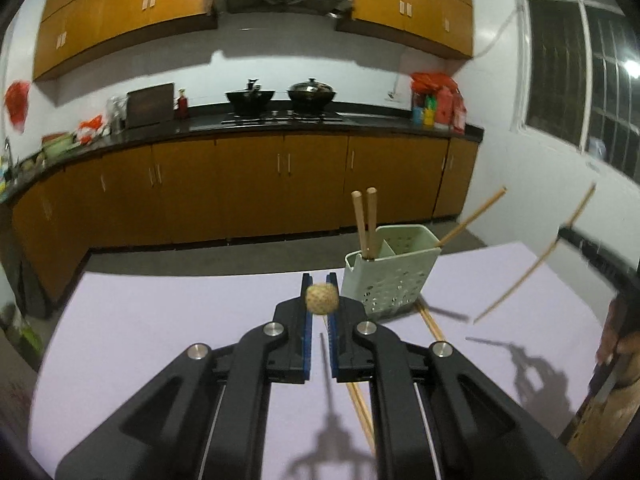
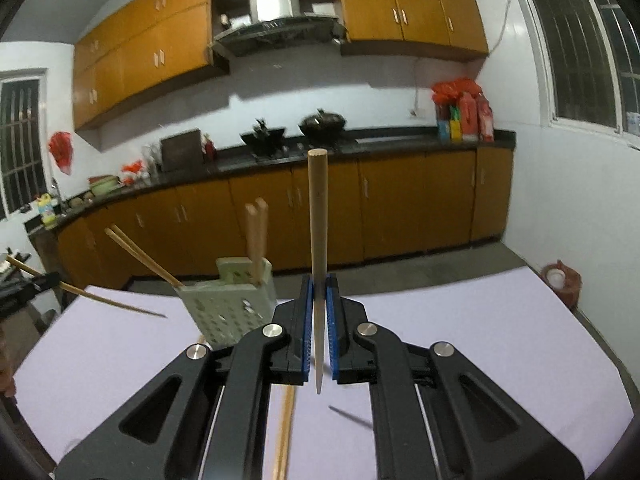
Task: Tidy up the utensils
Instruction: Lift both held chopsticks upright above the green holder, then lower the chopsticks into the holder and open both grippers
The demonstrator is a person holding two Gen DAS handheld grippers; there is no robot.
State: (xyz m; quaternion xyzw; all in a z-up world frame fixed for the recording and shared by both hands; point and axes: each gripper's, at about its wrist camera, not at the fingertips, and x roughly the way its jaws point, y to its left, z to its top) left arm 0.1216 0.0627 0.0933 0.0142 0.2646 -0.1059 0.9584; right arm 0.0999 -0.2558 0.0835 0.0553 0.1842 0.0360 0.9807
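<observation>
A pale green perforated utensil holder (image 1: 390,268) stands on the lilac table, also in the right wrist view (image 2: 230,300). Two chopsticks (image 1: 366,222) stand upright in it and another (image 1: 472,216) leans out. My left gripper (image 1: 320,294) is shut on a chopstick whose butt end (image 1: 322,298) faces the camera, just left of the holder. My right gripper (image 2: 319,300) is shut on a chopstick (image 2: 319,240) held upright, right of the holder. That chopstick shows in the left view (image 1: 536,264), and the left one in the right view (image 2: 100,298).
A loose pair of chopsticks (image 1: 362,404) lies on the table under the left gripper, also in the right view (image 2: 285,428). The lilac table (image 1: 160,320) ends at a far edge before the floor. Kitchen cabinets and a stove counter (image 1: 280,120) stand behind.
</observation>
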